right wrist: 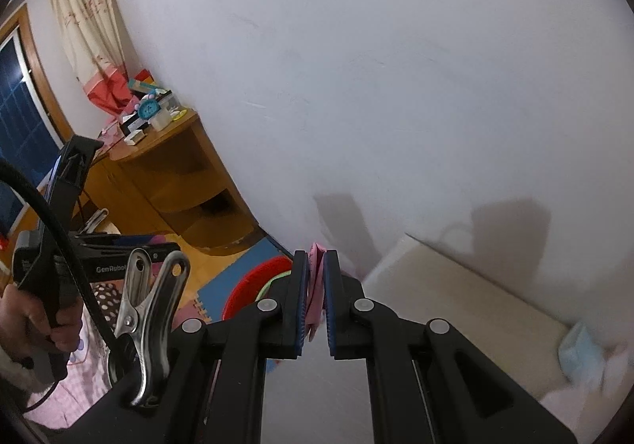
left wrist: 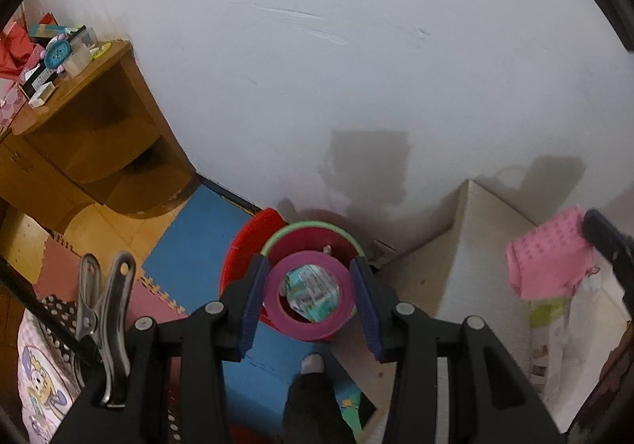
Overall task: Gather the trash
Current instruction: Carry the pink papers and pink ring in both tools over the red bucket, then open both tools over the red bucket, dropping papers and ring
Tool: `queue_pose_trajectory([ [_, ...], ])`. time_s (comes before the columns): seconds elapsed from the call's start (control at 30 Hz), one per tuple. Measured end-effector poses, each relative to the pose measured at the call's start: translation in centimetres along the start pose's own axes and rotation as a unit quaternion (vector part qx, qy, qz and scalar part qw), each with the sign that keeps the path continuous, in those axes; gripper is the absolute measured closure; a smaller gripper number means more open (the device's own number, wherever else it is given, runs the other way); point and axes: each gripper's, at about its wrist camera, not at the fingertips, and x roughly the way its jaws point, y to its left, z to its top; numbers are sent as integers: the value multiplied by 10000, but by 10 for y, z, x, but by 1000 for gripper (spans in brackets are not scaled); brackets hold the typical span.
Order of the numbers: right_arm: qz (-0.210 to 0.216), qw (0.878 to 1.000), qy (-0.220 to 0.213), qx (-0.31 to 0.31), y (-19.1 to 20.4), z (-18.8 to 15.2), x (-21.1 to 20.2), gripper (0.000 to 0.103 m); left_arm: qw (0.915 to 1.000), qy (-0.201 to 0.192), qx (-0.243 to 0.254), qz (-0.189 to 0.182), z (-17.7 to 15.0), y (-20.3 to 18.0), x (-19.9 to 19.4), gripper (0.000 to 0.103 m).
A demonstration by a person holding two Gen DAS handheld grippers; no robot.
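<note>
White wall ahead, foam mats on the floor, beige table [left wrist: 467,245] at my right. My left tool [left wrist: 311,297] holds a purple cup [left wrist: 305,329] by its sides at half width, w/ a crumpled wrapper [left wrist: 313,287] inside, over the red bin [left wrist: 313,242]. Cup looks stiff, light, smooth; side grip ok, don't crush. My right tool [right wrist: 316,299] is nearly closed, pinching a pink cloth [right wrist: 315,285]: soft, limp, v. light, will dangle, so pinch a fold. It's waffle-textured.
</note>
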Motion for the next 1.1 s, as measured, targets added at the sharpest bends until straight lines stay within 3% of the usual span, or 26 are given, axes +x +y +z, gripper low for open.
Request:
queue_pose_trajectory([
  [0.2, -68, 9999, 131, 60, 11, 21, 29, 95, 9995, 164, -153, -231, 6, 25, 29, 58],
  [0.47, -157, 9973, 692, -207, 22, 28, 75, 95, 9969, 419, -509, -439, 4, 52, 77, 58],
  [0.63, -514, 9891, 1353, -290, 28, 23, 119, 95, 9898, 617, -1068, -709, 2, 71, 119, 58],
  [0.87, -50, 9756, 2027, 839, 11, 12, 186, 99, 9748, 879, -1626, -1247, -12, 83, 170, 58],
  [1.1, 232, 9685, 2285, 963, 20, 0, 242, 102, 9613, 1217, -2114, -1283, -32, 102, 218, 58],
])
